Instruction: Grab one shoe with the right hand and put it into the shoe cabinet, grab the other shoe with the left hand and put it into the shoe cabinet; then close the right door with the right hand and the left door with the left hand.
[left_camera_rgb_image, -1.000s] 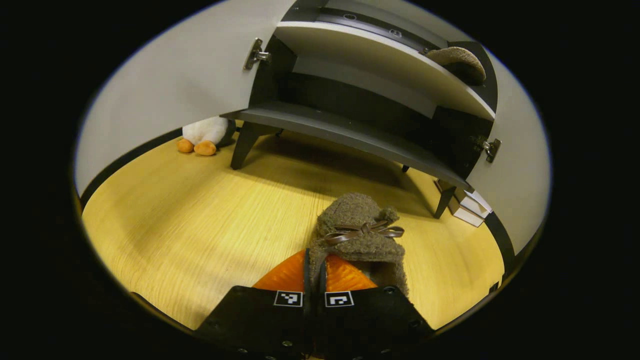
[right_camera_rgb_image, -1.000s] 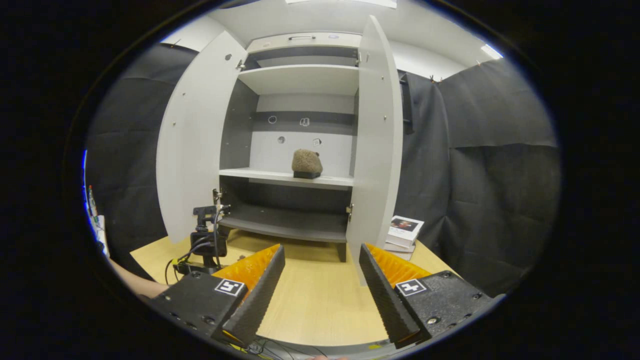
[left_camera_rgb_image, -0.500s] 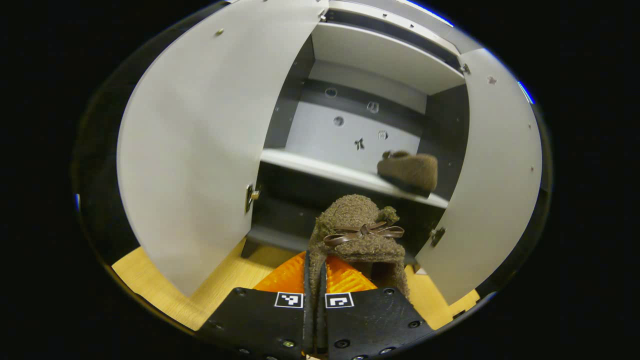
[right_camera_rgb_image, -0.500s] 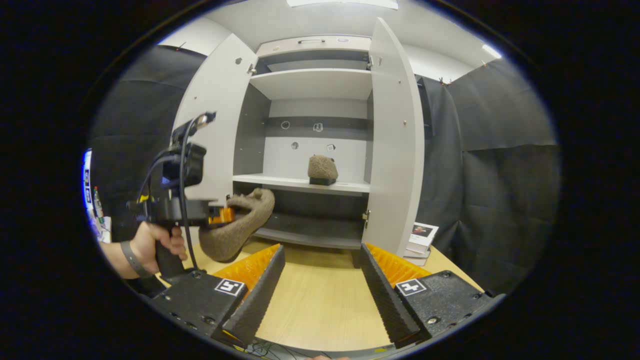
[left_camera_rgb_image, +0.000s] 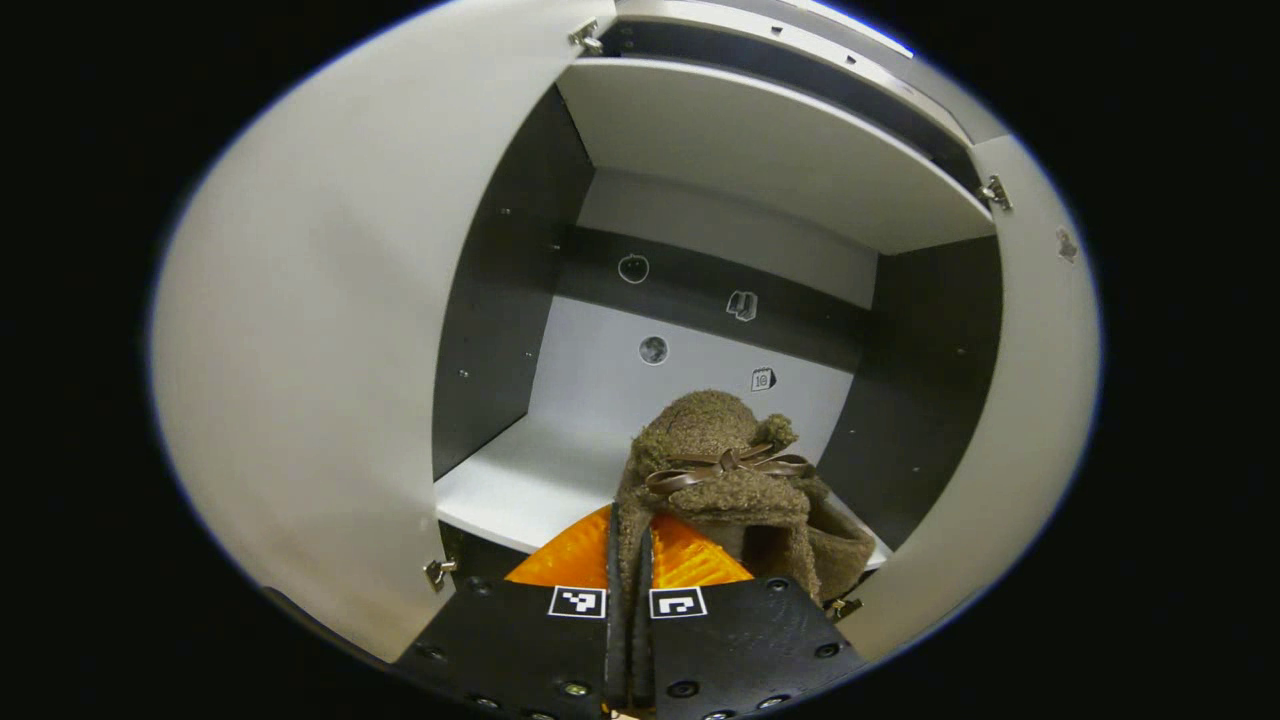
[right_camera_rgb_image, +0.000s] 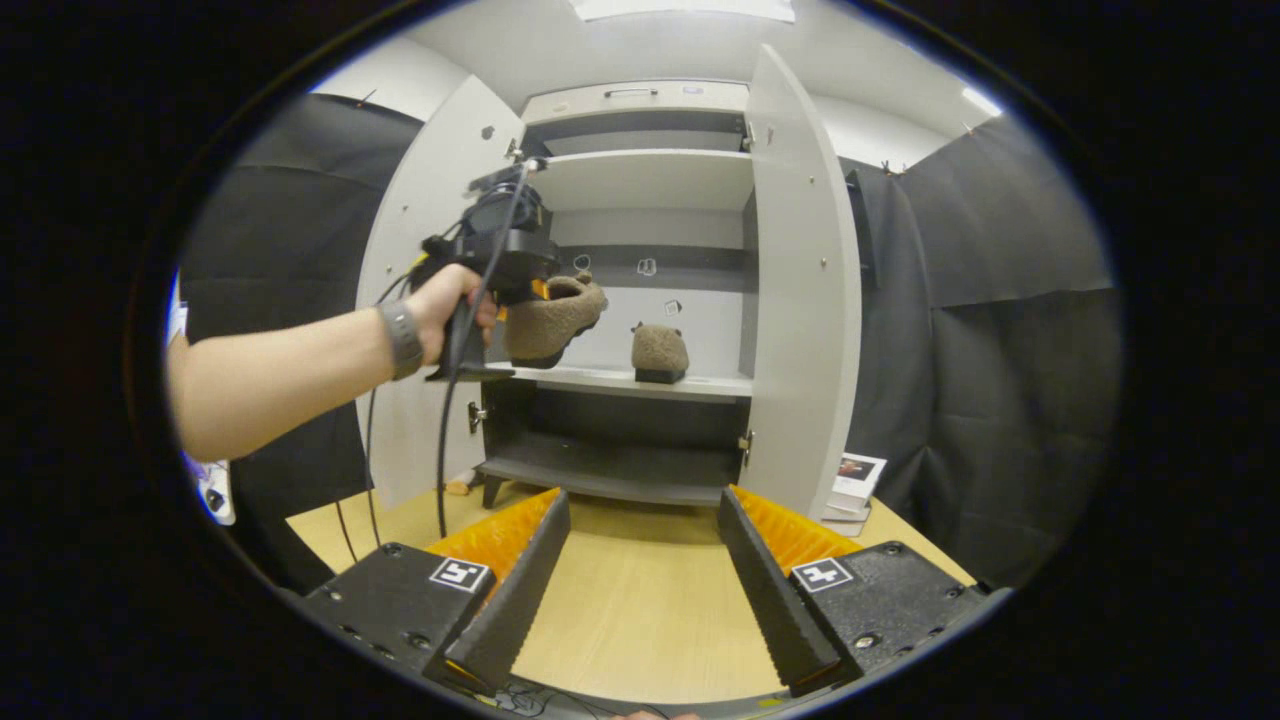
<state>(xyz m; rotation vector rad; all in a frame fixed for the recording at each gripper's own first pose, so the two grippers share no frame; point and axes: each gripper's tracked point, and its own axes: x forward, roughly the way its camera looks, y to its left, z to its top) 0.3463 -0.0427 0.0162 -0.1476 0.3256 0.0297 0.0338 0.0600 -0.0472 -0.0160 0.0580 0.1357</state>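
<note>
Left gripper view: the left gripper (left_camera_rgb_image: 628, 560) pinches the brown shoe (left_camera_rgb_image: 722, 470) just above the shoe cabinet's (left_camera_rgb_image: 500, 300) middle shelf (left_camera_rgb_image: 520, 480)

Right gripper view: the right gripper (right_camera_rgb_image: 640, 560) gapes empty before the cabinet; the other shoe (right_camera_rgb_image: 659, 352) sits on that shelf

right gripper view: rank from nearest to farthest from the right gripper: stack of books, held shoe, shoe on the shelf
1. Stack of books: on the floor, right of the cabinet, closest to the right gripper.
2. Held shoe: in the left gripper, at the cabinet's front, upper left.
3. Shoe on the shelf: inside, farthest back.
</note>
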